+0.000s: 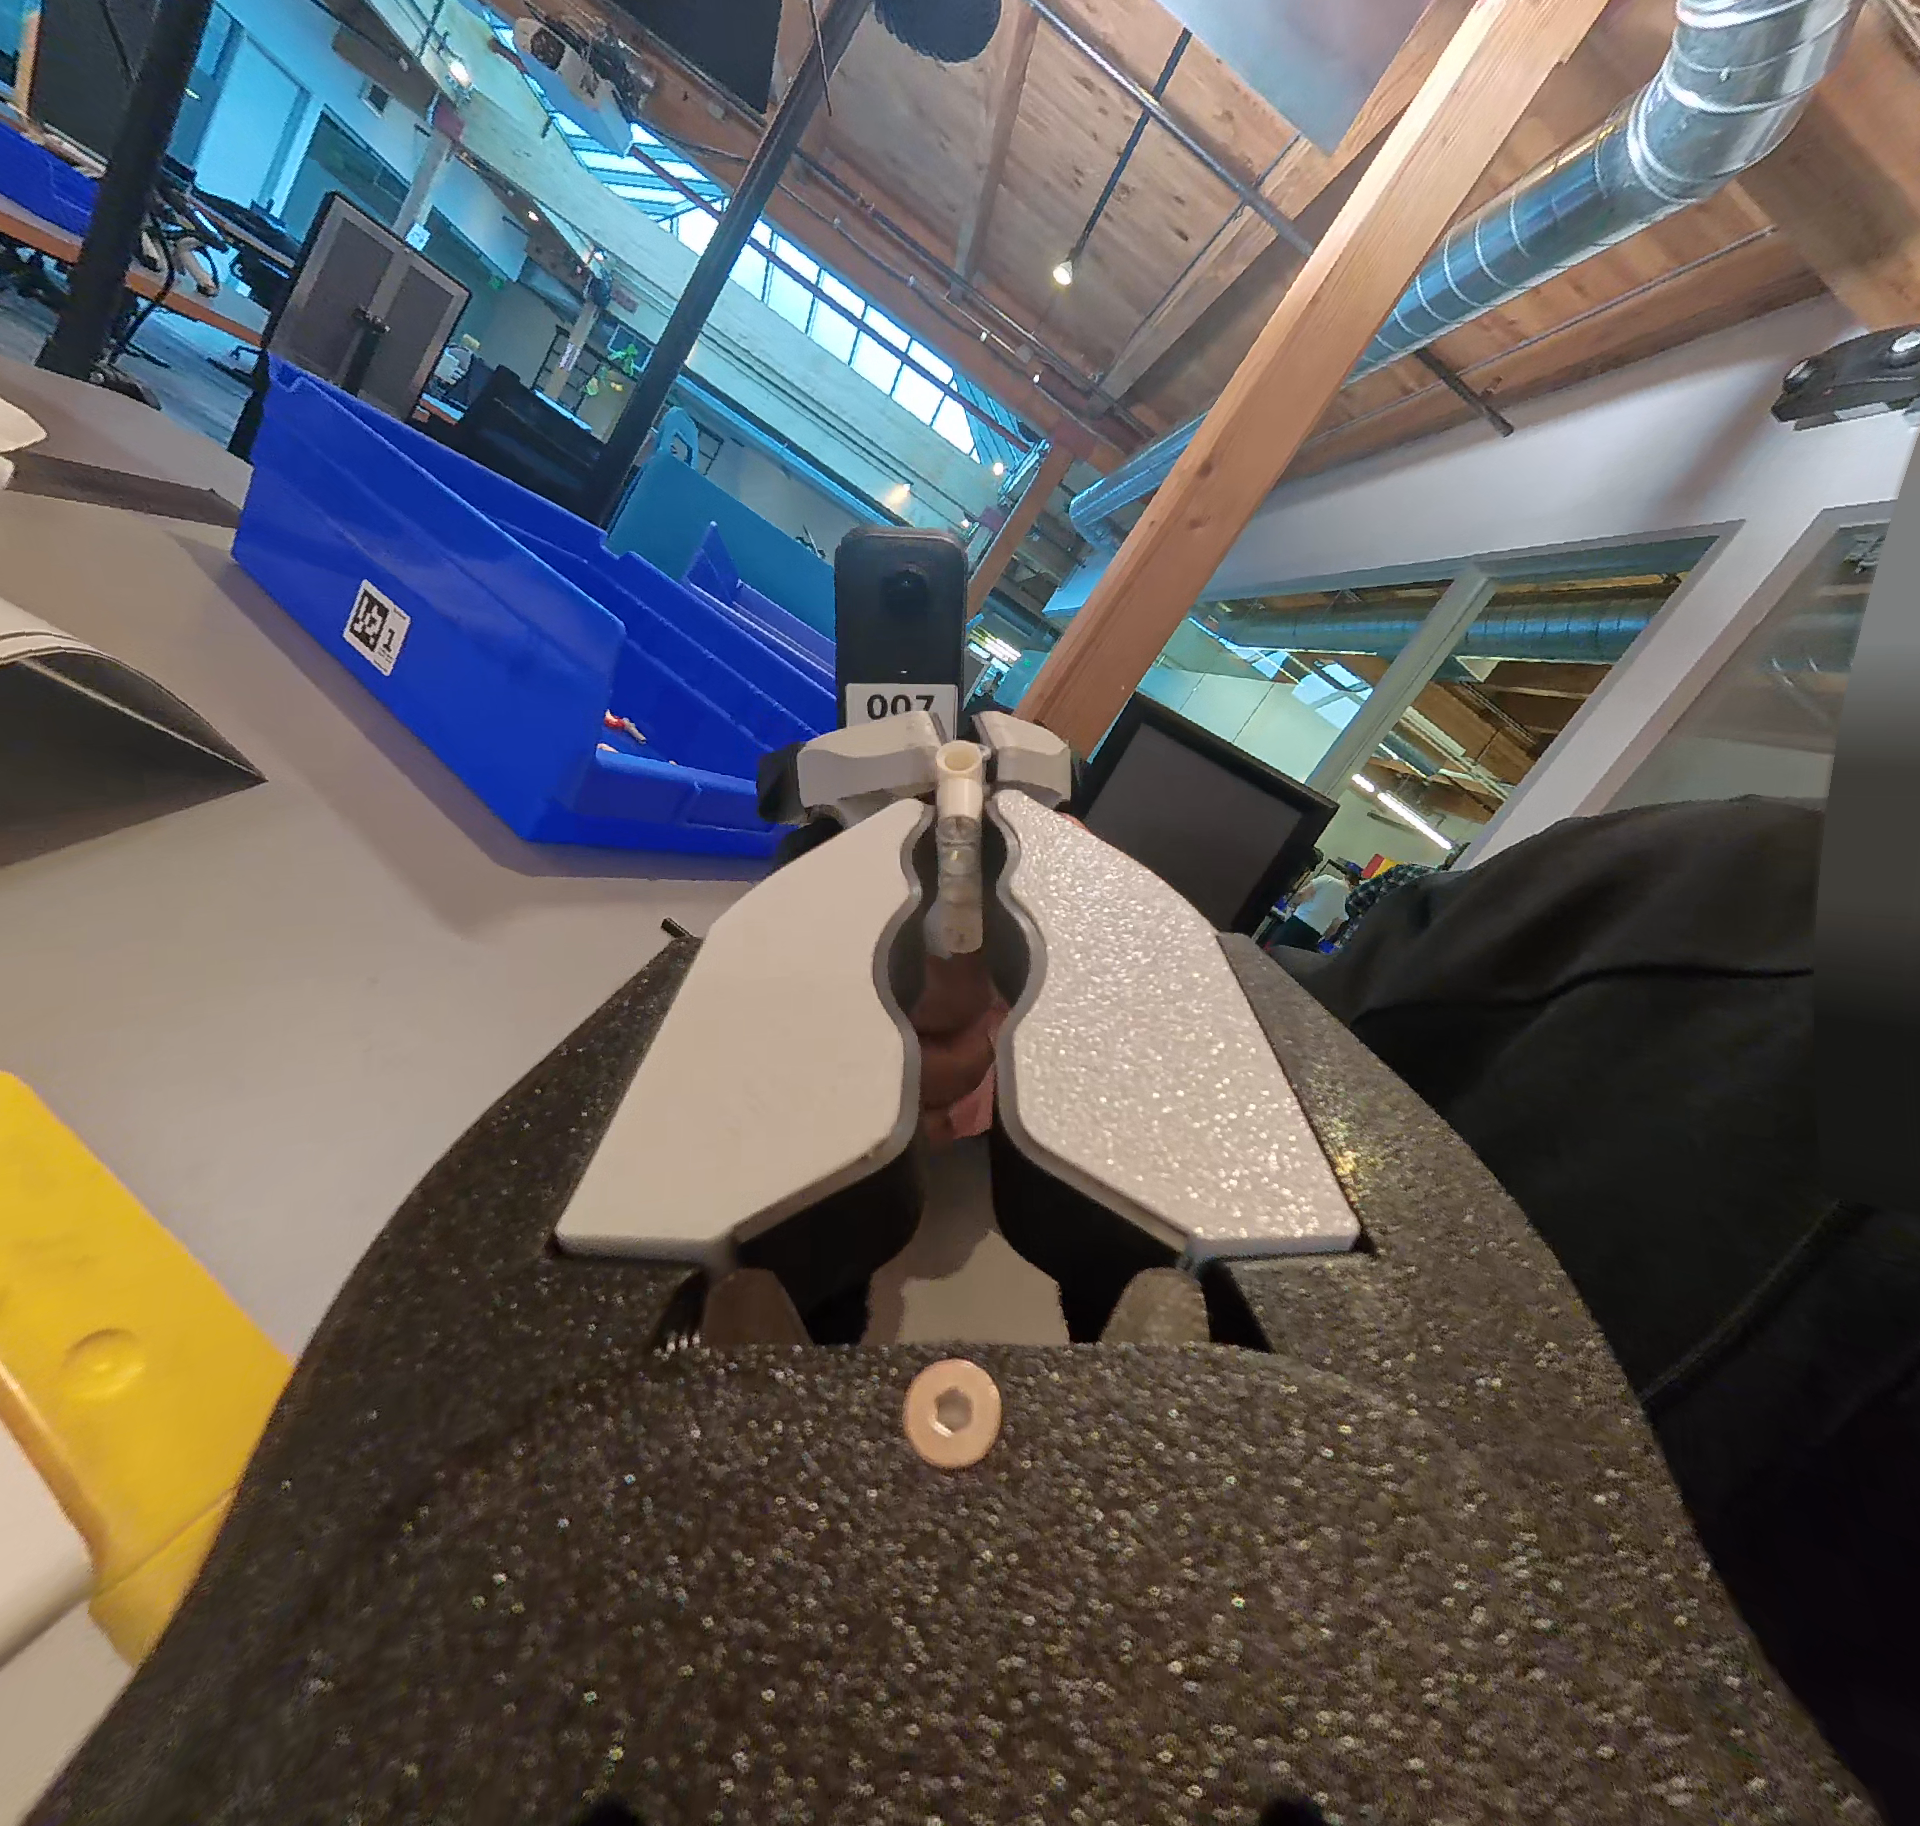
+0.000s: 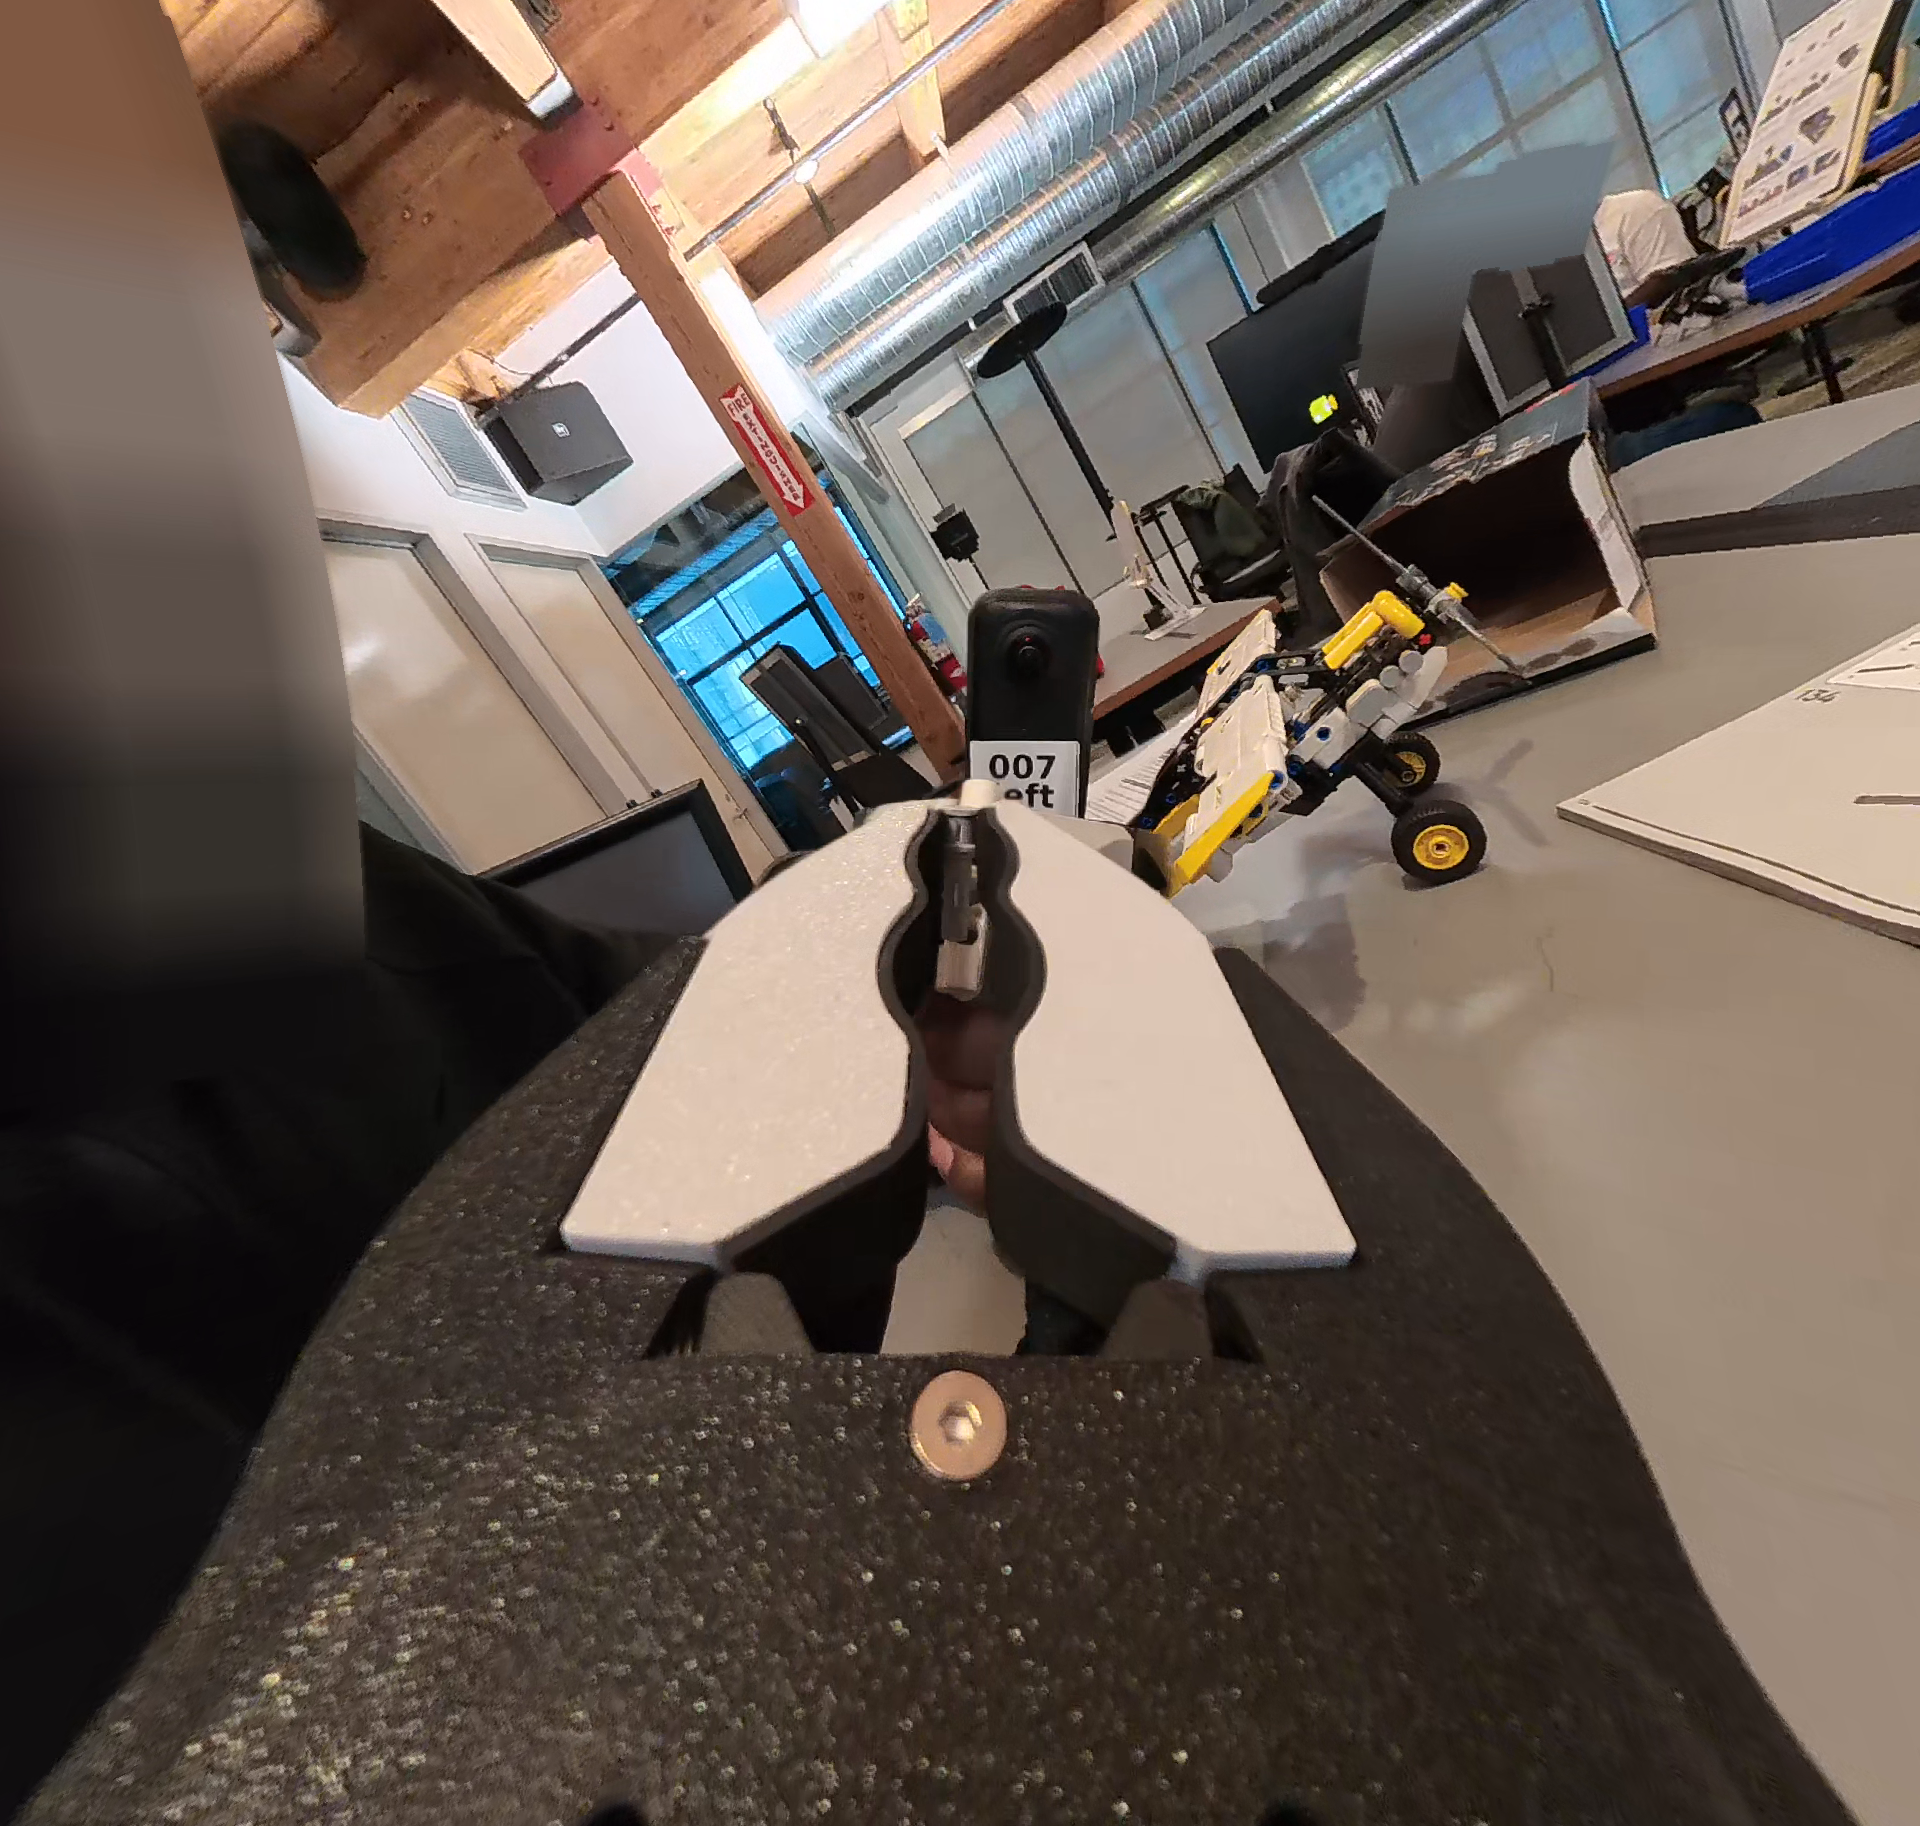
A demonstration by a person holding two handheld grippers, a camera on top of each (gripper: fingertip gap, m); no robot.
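In the left wrist view my left gripper [image 1: 958, 826] is shut on a small clear, tube-like toy piece with a cream-white end [image 1: 958, 774]. That end sticks out past the fingertips. My right gripper [image 1: 961, 753] faces it tip to tip, and its grey fingertips [image 1: 862, 763] flank the white end. In the right wrist view my right gripper [image 2: 961, 831] is shut on a thin dark grey pin with a light grey connector [image 2: 958, 955]. A small white piece [image 2: 977, 794] shows at its tip. The left gripper's black camera [image 2: 1032, 696] stands just beyond.
A blue bin [image 1: 436, 571] sits on the grey table [image 1: 312, 945] at left, with a yellow block [image 1: 94, 1309] near the front. A yellow, white and black toy vehicle [image 2: 1320, 737], an open cardboard box [image 2: 1507, 550] and a booklet [image 2: 1766, 800] lie to the right. The tips of both grippers are at nearly the same place.
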